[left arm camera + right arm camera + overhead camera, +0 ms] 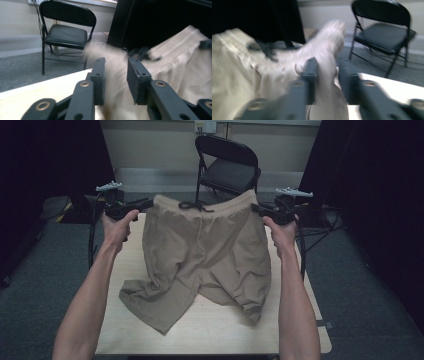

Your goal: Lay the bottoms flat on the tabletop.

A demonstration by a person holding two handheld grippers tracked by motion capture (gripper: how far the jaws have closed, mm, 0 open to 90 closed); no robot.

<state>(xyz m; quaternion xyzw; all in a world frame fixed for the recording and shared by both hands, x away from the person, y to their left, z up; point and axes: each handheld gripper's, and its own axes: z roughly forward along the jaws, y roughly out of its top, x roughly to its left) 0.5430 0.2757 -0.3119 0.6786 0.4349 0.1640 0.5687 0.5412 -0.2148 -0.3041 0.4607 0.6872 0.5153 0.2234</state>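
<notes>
Tan shorts point(205, 250) with a dark drawstring point(192, 206) stand raised at the waistband over the light wooden table point(210, 332), legs trailing toward me on the tabletop. My left gripper point(147, 202) is at the waistband's left corner and my right gripper point(255, 208) at its right corner. In the left gripper view the jaws of the left gripper point(116, 62) stand apart with blurred cloth of the shorts point(175, 65) loose in the gap. The right gripper view shows the right gripper point(327, 62) likewise apart, with a blurred fold of the shorts point(237, 70) between its jaws, not pinched.
A black folding chair point(227, 170) stands just beyond the table's far edge, also seen as the chair point(66, 35) and the chair point(384, 35) in the gripper views. Dark curtains flank both sides. Cables lie on the grey carpet point(40, 270) around the table.
</notes>
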